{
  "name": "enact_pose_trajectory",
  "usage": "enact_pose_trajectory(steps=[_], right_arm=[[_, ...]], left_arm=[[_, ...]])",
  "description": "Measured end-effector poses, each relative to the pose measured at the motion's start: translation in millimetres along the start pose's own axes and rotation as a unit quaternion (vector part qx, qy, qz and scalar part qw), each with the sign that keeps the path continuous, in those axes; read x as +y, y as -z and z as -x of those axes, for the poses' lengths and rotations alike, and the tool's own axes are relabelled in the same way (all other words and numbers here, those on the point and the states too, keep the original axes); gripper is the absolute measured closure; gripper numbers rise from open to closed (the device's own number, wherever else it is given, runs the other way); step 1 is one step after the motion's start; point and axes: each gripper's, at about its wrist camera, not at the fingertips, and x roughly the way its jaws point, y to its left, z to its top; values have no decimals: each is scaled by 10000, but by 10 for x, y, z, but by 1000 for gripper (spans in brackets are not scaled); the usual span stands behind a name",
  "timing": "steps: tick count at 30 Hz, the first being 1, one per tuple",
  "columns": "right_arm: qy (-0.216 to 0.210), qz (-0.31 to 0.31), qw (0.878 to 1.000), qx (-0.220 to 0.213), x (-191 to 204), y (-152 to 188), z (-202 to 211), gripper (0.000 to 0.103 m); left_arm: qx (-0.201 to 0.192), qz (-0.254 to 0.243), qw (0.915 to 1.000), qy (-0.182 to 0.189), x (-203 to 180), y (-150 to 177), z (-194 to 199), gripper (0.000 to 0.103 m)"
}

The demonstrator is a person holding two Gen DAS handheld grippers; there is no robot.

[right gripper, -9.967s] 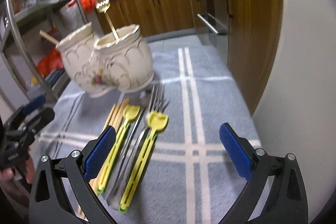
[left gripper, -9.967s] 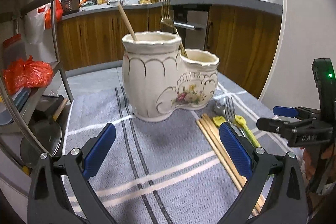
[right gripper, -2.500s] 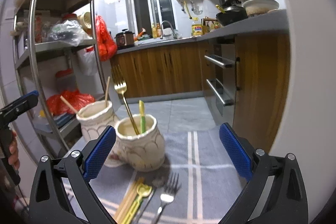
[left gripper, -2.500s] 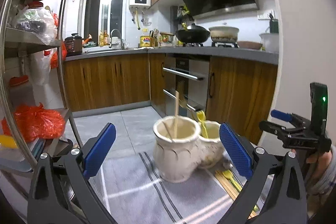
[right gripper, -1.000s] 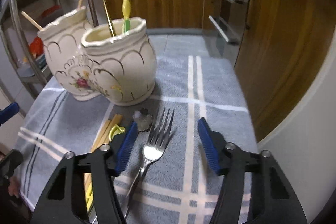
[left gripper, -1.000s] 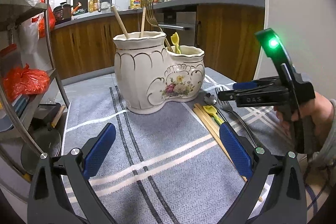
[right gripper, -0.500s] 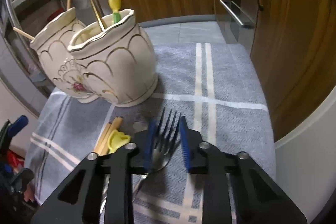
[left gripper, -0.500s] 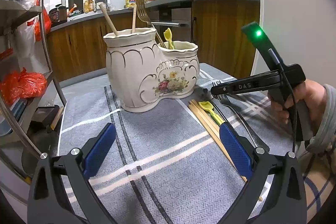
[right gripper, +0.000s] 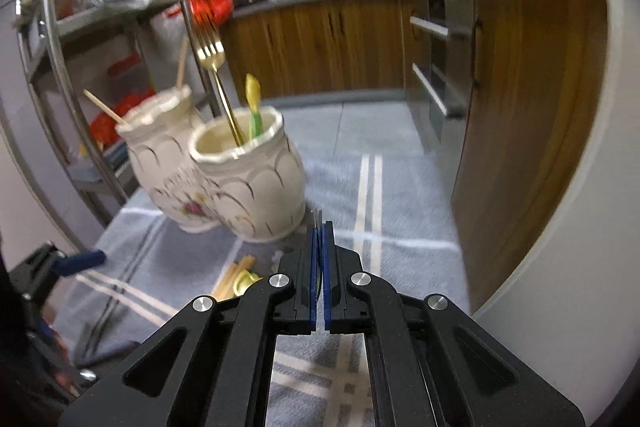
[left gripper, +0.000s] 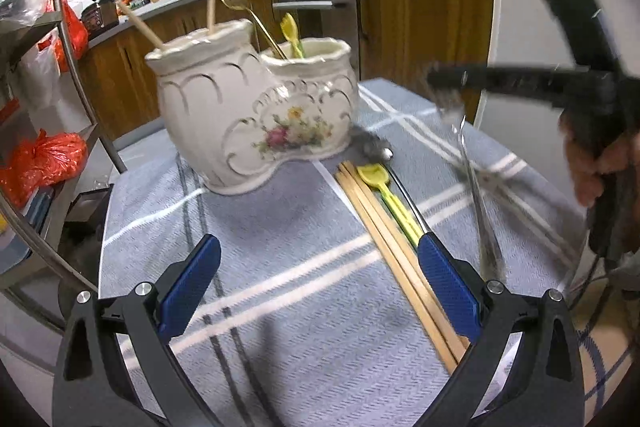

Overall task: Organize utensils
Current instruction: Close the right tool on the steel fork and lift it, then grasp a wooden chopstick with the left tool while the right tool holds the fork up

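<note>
A white two-part ceramic utensil holder (left gripper: pixel 256 123) stands on the grey striped cloth (left gripper: pixel 280 227); it also shows in the right wrist view (right gripper: pixel 240 183). It holds chopsticks, a gold fork (right gripper: pixel 214 67) and a yellow utensil (right gripper: pixel 253 99). Wooden chopsticks (left gripper: pixel 392 239) and a yellow spoon (left gripper: pixel 380 187) lie on the cloth. My right gripper (right gripper: pixel 319 227) is shut on a silver fork (left gripper: pixel 476 195), lifted off the cloth, handle hanging down. My left gripper (left gripper: pixel 320 287) is open and empty, low over the cloth.
A metal shelf rack (left gripper: pixel 60 67) with red bags stands left of the table. Wooden kitchen cabinets (right gripper: pixel 340 47) and an oven lie behind. The white table edge (right gripper: pixel 560 227) curves along the right.
My right gripper has closed on the silver fork and lifted it off the cloth. The left gripper has shifted a little closer to the holder.
</note>
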Motion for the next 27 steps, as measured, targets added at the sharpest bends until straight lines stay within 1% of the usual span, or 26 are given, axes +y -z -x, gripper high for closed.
enact_pose_trajectory(steps=[2,3,4,7,11,13,17,21,23,24,25,26,27], right_arm=[[21,68,9997,-227,20,-8,109,100],[28,86,9995,-306,23,-19,161,100],[12,95,9991,-404,27,-25,219,100],[9,144,9977,-666,20,-50,352,100],[62,233,9948,-993,32,-73,521,100],[85,251,9930,-1151,38,-65,593,100],[133,321,9884,-1478,72,-74,751,100],[98,349,9869,-1573,100,-74,810,100],[76,356,9872,-1555,106,-70,801,100],[74,358,9872,-1554,112,-65,802,100],[64,364,9872,-1549,112,-64,799,100],[61,372,9873,-1542,117,-61,803,100],[57,376,9874,-1539,121,-57,806,100]], left_arm=[[161,68,9998,-30,-38,5,-43,15],[232,121,9997,-3,-42,11,-66,25],[310,186,9993,26,-51,17,-89,30],[440,261,9987,85,-90,47,-132,38],[589,143,9982,-31,-197,87,-185,41],[586,117,9982,-92,-226,88,-190,42],[651,56,9974,-319,-230,75,-211,45],[721,5,9967,-383,-232,-9,-298,45],[782,6,9963,-362,-221,-58,-340,47],[812,29,9962,-297,-210,-71,-361,54],[849,70,9962,-184,-195,-91,-376,68],[894,120,9959,-46,-176,-108,-390,79],[929,156,9955,44,-162,-122,-403,93]])
